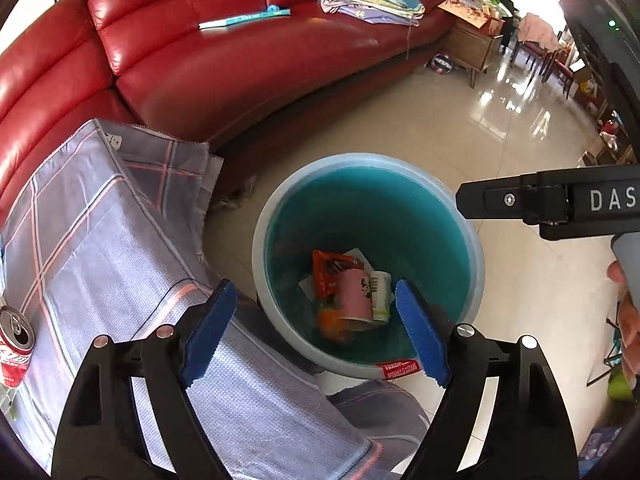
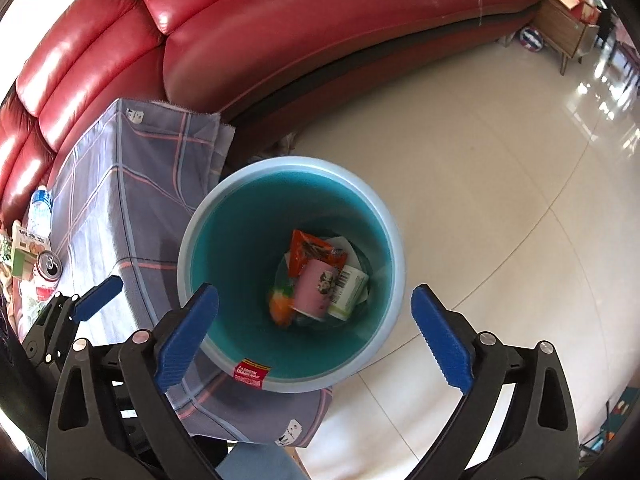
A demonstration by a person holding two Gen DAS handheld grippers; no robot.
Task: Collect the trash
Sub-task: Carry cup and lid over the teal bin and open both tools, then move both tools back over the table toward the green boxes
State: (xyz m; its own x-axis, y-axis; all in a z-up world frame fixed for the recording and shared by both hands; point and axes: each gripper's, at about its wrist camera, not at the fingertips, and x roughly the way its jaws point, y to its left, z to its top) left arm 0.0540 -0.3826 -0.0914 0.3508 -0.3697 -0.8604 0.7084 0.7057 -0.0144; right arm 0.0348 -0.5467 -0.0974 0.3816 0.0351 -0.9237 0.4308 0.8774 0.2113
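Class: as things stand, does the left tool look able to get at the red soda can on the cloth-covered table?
Probably yes: the left tool is open and empty, and the red soda can stands upright on the checked cloth with nothing between them.

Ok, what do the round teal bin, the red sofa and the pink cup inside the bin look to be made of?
Round teal bin: probably moulded plastic, smooth and slightly translucent at its pale rim. Red sofa: leather or faux leather, glossy with bright highlights and stitched seams; which one, I cannot tell. Pink cup: likely paper or thin plastic, matte printed wall with a rolled white rim.
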